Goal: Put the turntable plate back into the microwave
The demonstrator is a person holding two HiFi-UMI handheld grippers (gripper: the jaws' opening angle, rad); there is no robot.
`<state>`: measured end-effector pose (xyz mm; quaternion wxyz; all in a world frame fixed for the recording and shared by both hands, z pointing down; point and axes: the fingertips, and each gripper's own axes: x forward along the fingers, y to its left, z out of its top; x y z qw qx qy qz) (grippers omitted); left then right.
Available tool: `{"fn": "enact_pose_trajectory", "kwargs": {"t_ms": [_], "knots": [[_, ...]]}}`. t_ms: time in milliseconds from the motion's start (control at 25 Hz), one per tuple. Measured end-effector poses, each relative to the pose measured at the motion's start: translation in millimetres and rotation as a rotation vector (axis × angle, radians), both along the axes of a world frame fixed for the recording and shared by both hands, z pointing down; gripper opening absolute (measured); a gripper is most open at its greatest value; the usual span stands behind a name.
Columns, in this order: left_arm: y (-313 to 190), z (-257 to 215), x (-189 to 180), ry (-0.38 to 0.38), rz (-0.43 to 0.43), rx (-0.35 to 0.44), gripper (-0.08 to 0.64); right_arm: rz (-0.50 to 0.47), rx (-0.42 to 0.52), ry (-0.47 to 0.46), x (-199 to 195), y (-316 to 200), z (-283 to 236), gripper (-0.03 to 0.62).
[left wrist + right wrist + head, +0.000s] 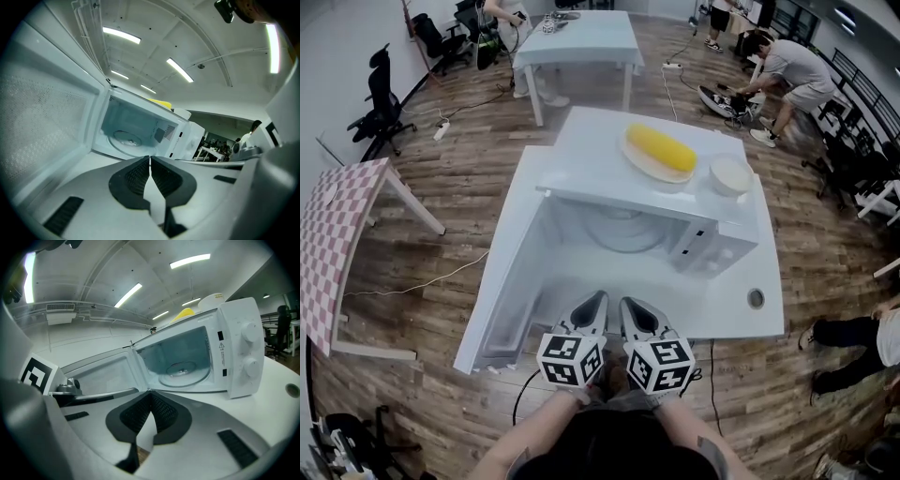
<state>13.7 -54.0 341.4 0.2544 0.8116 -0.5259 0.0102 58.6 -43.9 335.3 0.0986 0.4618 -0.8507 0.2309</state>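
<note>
- The round clear glass turntable plate lies flat on the floor of the cavity of the white microwave oven, about in the middle of it. Both gripper views show it there too.
- The microwave stands on the white table, towards its far edge. Its white door is swung wide open along the table's left edge.
- The left gripper is at the table's near edge, in front of the open cavity. In its own view the two dark ribbed jaws meet at their tips with nothing between them.
- The right gripper is just beside the left one at the same near edge. Its jaws also come together at the tips and hold nothing.
- Neither gripper touches the microwave or the plate.
- On the microwave's roof a long yellow corn-like object lies on a pale shallow dish; a white bowl stands to its right.
- A small round grey-rimmed hole is set in the table top near its near right corner.
</note>
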Motion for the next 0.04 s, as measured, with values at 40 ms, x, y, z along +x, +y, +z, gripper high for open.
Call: {"fn": "enact_pose_trajectory", "kwargs": {"t_ms": [40], "knots": [[-0.2, 1.6, -0.1, 0.003, -0.001, -0.006, 0.021, -0.001, 0.001, 0.001, 0.0, 0.0, 0.3, 0.02]]}}
